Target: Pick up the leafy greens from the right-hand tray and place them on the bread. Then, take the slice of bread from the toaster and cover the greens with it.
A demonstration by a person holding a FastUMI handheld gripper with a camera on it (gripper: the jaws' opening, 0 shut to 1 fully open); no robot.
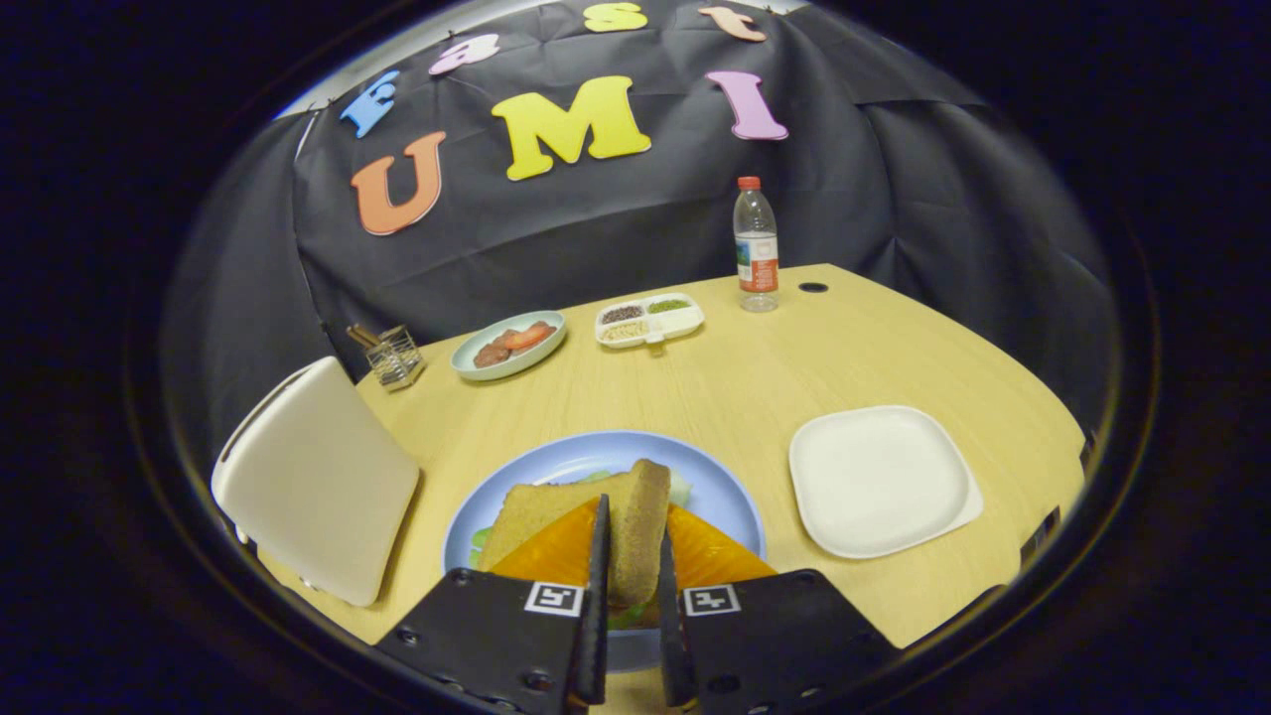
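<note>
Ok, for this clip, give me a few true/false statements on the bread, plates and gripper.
1. The gripper is shut on the bread slice. True.
2. The slice hangs over the blue plate. True.
3. The white plate holds leafy greens. False: it is bare.
4. The bottle lies on its side. False: it stands upright.
5. Greens peek out under the bread on the blue plate. True.

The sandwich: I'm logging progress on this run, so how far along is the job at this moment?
Done: the white tray holds nothing, and green leaves peek from under the bread on the blue plate. In hand: the gripper is shut on the bread slice, held on edge just above the plate. Left: lay that slice flat over the greens and let go.
</note>
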